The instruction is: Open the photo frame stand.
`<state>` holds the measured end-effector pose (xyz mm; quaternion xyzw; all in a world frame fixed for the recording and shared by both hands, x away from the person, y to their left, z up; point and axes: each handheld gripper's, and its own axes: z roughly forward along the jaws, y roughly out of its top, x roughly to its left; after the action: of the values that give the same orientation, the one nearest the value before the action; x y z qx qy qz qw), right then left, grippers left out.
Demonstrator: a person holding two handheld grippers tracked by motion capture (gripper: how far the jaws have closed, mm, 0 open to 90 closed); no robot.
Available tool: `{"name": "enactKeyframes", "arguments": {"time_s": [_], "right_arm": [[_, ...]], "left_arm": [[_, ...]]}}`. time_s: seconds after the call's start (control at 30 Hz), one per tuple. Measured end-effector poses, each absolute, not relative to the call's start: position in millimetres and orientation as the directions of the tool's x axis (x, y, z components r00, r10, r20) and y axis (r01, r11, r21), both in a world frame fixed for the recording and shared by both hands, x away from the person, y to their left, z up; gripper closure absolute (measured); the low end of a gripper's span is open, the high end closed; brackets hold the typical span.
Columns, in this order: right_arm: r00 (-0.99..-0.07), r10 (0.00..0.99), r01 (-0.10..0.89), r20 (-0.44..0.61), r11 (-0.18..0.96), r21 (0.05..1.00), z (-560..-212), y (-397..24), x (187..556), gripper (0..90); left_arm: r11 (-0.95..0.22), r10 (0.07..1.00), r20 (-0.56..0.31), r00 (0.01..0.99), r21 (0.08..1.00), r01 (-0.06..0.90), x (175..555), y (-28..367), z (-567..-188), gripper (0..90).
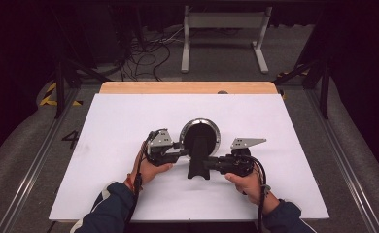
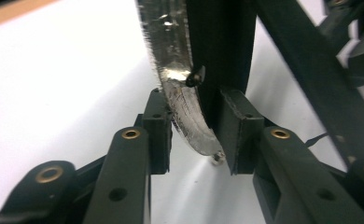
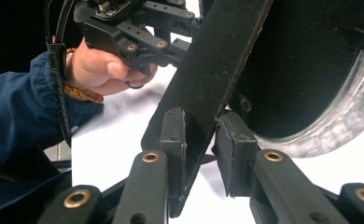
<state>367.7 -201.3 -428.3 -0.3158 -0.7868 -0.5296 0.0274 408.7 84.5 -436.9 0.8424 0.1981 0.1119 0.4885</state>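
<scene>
A round mirror (image 1: 200,136) with a silvery rim and a black back stands near the middle of the white table (image 1: 129,116), propped on its black stand (image 1: 198,158), whose flat strut slopes down toward the person. The left gripper (image 1: 181,148) comes in from the mirror's left side; in the left gripper view its jaws sit on either side of the silvery rim (image 2: 185,116) and black edge, both pads against it, clenched on the mirror. The right gripper (image 1: 208,164) reaches in from the right, and in the right gripper view its pads pinch the black strut (image 3: 208,93), grasping the stand. A hand (image 1: 151,170) in a dark blue sleeve (image 1: 112,206) holds each gripper
</scene>
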Motion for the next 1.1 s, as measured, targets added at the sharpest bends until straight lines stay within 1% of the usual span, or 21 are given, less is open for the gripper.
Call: {"name": "enactKeyframes", "arguments": {"time_s": [0.2, 0.27, 0.47, 0.67, 0.9, 1.0, 1.1], "right_arm": [[-0.807, 0.464, 0.516, 0.365, 0.253, 0.818, -426.8, -200.5, 366.5, 74.1], [-0.809, 0.47, 0.51, 0.353, 0.264, 0.819, -426.6, -199.6, 365.8, 74.1], [-0.811, 0.477, 0.505, 0.338, 0.281, 0.816, -428.4, -196.9, 365.0, 75.3], [-0.803, 0.48, 0.522, 0.353, 0.282, 0.805, -435.7, -197.0, 365.6, 79.9], [-0.806, 0.482, 0.519, 0.342, 0.298, 0.801, -438.0, -195.1, 365.4, 80.9], [-0.806, 0.478, 0.524, 0.35, 0.298, 0.798, -440.4, -193.7, 366.6, 81.3], [-0.817, 0.473, 0.51, 0.329, 0.327, 0.796, -441.8, -189.5, 364.1, 81.9]], "left_arm": [[-0.468, 0.469, 0.07, 0.88, 0.865, 0.18, 404.4, 82.3, -435.4, 68.2], [-0.47, 0.472, 0.078, 0.878, 0.865, 0.176, 404.0, 82.1, -435.3, 68.5], [-0.498, 0.482, 0.143, 0.864, 0.856, 0.137, 401.0, 82.6, -435.8, 69.4], [-0.48, 0.46, 0.12, 0.88, 0.867, 0.133, 400.2, 86.3, -438.7, 71.2], [-0.464, 0.458, 0.09, 0.884, 0.873, 0.151, 399.6, 87.0, -441.6, 71.2], [-0.507, 0.456, 0.103, 0.884, 0.847, 0.163, 400.9, 81.5, -447.8, 69.2], [-0.518, 0.458, 0.102, 0.883, 0.838, 0.171, 401.1, 78.1, -451.6, 67.9]]}}
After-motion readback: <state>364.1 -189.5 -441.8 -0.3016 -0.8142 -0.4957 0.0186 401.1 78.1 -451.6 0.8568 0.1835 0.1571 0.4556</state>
